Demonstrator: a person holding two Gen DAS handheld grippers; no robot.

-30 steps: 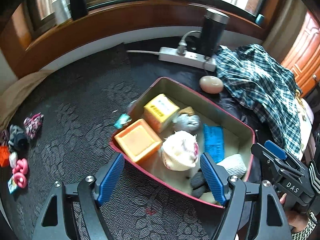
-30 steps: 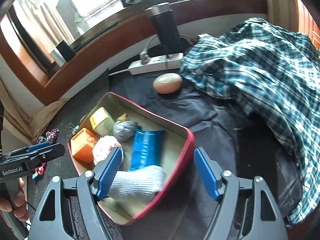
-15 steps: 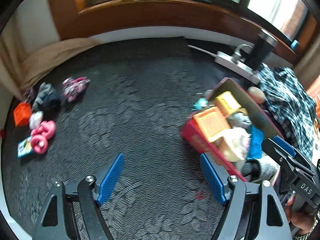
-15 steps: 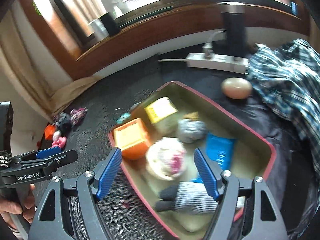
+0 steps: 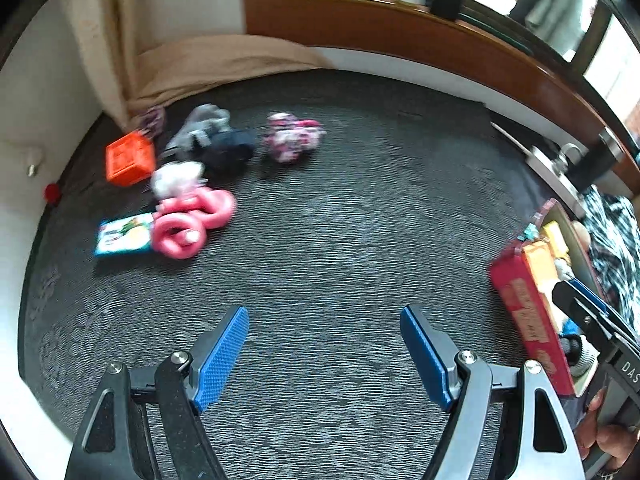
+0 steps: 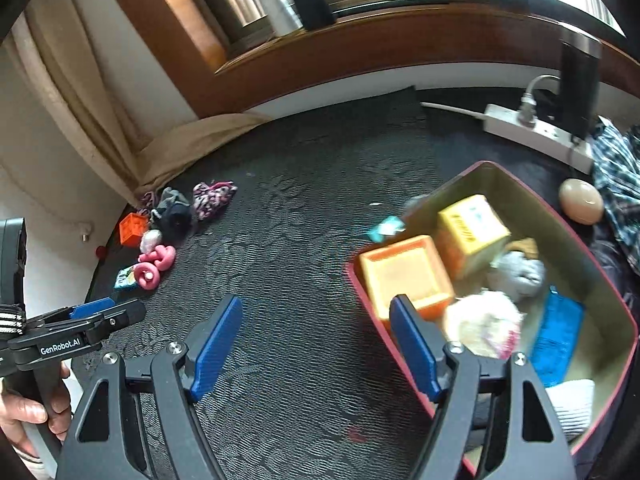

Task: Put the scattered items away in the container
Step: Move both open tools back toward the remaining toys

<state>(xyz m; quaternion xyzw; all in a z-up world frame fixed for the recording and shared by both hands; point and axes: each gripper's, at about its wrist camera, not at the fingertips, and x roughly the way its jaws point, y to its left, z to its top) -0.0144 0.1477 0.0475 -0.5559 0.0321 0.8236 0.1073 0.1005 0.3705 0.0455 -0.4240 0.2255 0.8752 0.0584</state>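
Shift since earlier: both views have swung leftward off the container [image 6: 608, 280] onto open dark carpet [image 5: 340, 240]; the box that filled the left wrist view now sits at its right edge.
Left gripper [image 5: 324, 356]: tilted steeply down over bare carpet, blue fingers [image 5: 222, 356] spread wide, nothing between them.
Right gripper [image 6: 316, 344]: angled down at the container's near-left corner, fingers [image 6: 412, 348] wide apart and empty; one overlaps the red rim.
Container: red-walled box on the carpet, holding an orange block [image 6: 404, 276], a yellow box [image 6: 472, 228], and soft items.
Scattered items: pink rings [image 5: 192, 220], orange cube [image 5: 130, 158], dark sock bundle [image 5: 212, 140], patterned bundle [image 5: 292, 140], small card [image 5: 124, 234], clustered far left near the curtain [image 5: 208, 64].
Hard to make out: motion blur smears the soft items; the container is cut off in the left view.
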